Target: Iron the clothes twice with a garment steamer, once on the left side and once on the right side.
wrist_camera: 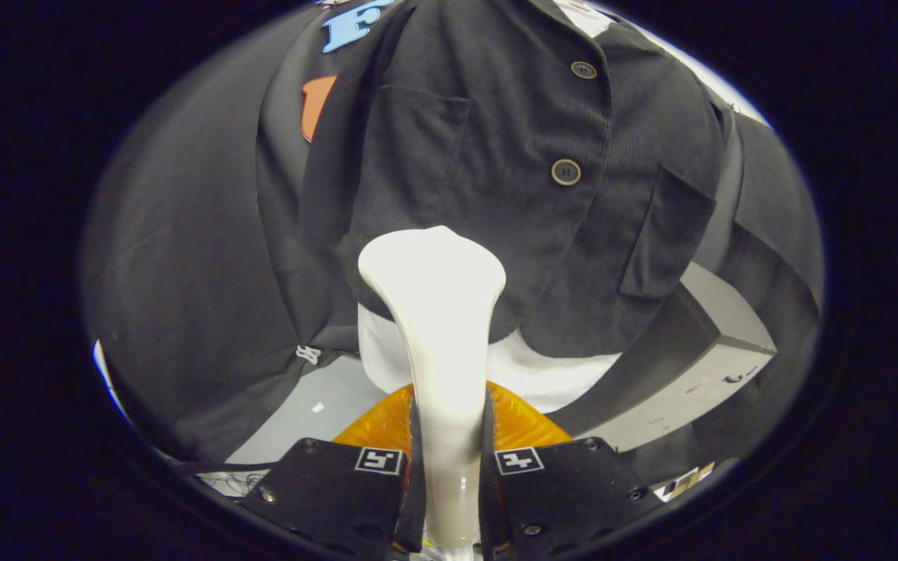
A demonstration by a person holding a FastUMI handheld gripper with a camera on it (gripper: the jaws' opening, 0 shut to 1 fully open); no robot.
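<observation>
Btwn hand-held gripper (449, 467) fingers: smooth flared steamer (433, 312), clamped.

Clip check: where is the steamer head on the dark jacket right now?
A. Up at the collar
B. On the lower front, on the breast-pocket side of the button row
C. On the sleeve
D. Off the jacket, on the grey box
B: the white steamer, clamped between the gripper fingers, has its head against the jacket lower front, beside the button row and below the breast pocket.

Fisheye riding the gripper (449, 467), facing forward, close to hanging jacket (496, 179)
</observation>
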